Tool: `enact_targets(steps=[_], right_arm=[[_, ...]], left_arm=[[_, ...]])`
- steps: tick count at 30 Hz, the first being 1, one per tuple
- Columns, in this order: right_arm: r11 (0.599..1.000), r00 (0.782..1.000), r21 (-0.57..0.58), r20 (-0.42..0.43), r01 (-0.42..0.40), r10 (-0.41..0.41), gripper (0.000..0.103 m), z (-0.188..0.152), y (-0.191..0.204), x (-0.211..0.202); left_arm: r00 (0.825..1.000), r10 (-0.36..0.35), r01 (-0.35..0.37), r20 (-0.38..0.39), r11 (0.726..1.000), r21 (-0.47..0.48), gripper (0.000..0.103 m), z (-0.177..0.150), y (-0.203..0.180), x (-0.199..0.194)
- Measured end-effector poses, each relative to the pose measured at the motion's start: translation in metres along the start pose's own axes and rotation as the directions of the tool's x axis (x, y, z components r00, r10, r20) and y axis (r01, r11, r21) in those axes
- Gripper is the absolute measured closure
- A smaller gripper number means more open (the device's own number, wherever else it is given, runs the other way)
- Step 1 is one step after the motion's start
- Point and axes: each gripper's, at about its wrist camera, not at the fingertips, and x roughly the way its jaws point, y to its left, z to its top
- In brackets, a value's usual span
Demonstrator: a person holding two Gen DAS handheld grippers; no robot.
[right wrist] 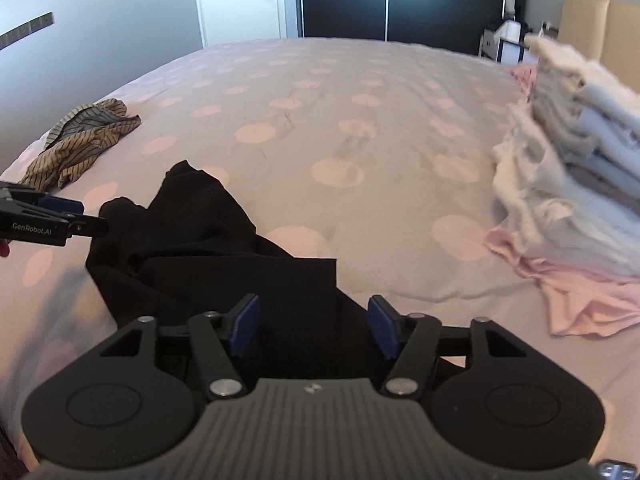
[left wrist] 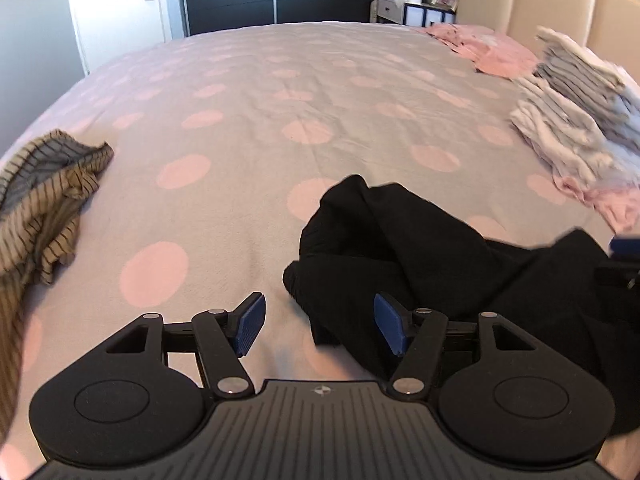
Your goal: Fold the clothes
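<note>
Left wrist view: we find the left gripper (left wrist: 320, 326) with jaws apart, nothing pinched — the crumpled black garment (left wrist: 440, 248) lies on the grey bedspread with pink dots (left wrist: 240, 100), its edge under the right-hand pad. A striped tan shirt (left wrist: 44, 208) lies far left.

Right wrist view: the right gripper (right wrist: 314, 326) stands open over the black garment (right wrist: 192, 240); folded pale clothes (right wrist: 568, 168) are stacked at right.

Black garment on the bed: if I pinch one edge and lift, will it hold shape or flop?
The black garment lies crumpled in soft folds, so it will probably drape limply and unfurl. It looks thin, likely light. Both the left gripper and right gripper are open, nothing pinched.
</note>
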Motion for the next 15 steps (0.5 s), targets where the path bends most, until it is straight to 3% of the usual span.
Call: enact_targets(steps=[1, 2, 3, 4, 9, 15], right_arm=[[1.000, 1.000, 0.027, -0.008, -0.016, 0.016, 0.045, 0.001, -0.002, 0.007], [0.998, 0.999, 0.053, -0.016, -0.037, 0.038, 0.069, 0.002, -0.005, 0.013], [0.996, 0.998, 0.072, -0.022, -0.051, 0.052, 0.087, 0.003, -0.005, 0.015], [0.995, 0.998, 0.085, -0.027, -0.058, 0.061, 0.100, 0.004, -0.006, 0.017], [0.994, 0.995, 0.055, 0.011, -0.099, 0.099, 0.101, 0.004, 0.004, -0.010], [0.990, 0.990, -0.007, -0.019, -0.139, 0.139, 0.101, -0.015, 0.014, -0.064]], left_arm=[[1.000, -0.010, 0.010, 0.003, 1.000, -0.009, 0.045, 0.003, 0.001, 0.004], [1.000, -0.021, 0.021, -0.002, 1.000, -0.009, 0.049, 0.004, 0.000, 0.008], [0.999, -0.032, 0.032, -0.006, 0.999, -0.010, 0.063, 0.005, 0.000, 0.012], [0.999, -0.041, 0.041, -0.011, 0.999, -0.011, 0.069, 0.006, 0.000, 0.015], [0.999, -0.046, 0.046, 0.013, 0.999, 0.027, 0.085, 0.005, -0.004, 0.006], [0.999, -0.045, 0.045, -0.007, 0.997, 0.063, 0.092, -0.013, -0.003, -0.035]])
